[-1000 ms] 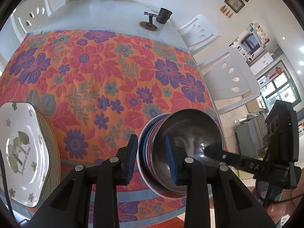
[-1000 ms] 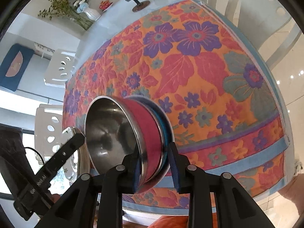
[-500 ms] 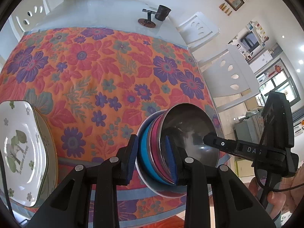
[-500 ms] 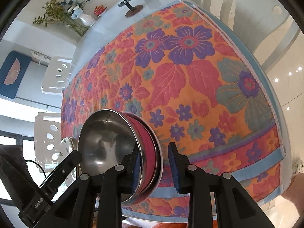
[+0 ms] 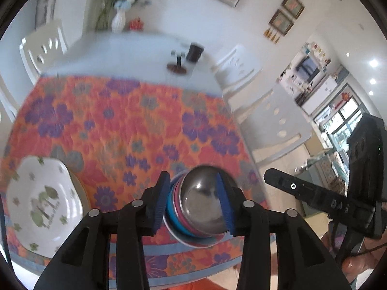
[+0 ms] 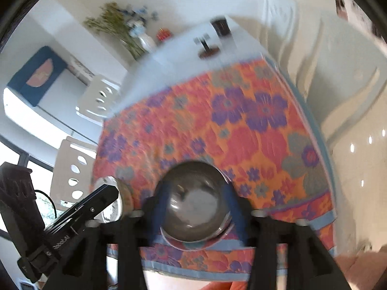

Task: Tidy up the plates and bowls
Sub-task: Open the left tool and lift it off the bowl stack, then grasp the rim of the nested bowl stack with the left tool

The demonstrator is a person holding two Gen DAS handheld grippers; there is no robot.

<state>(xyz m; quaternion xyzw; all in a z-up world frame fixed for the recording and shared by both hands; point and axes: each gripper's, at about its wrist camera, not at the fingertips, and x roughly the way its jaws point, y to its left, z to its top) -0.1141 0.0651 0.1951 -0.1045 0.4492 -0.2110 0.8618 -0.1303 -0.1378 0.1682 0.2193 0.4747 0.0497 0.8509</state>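
A stack of bowls sits on the floral tablecloth (image 5: 116,130) near its front edge: a steel bowl (image 5: 203,203) (image 6: 193,205) on top, pink and blue bowls (image 5: 173,207) under it, and a white plate (image 5: 193,241) at the bottom. My left gripper (image 5: 192,177) hovers above the stack's left rim, its jaws opening, pads clear of the bowls. Over the right rim my right gripper (image 6: 196,186) hangs blurred, its jaws also opening and off the rim. Each gripper shows in the other's view at the side. White leaf-patterned plates (image 5: 43,203) lie stacked to the left.
White chairs (image 5: 273,125) stand along the right side and another chair (image 5: 41,48) at the far left. On the bare far end of the table are a dark cup (image 5: 194,52), a small stand (image 5: 177,65) and a vase of flowers (image 5: 118,19). The table's front edge is just below the stack.
Both grippers have let go of the bowl stack's rims, widened their jaws and lifted. The stack stays on the cloth and looks smaller and lower in both views.
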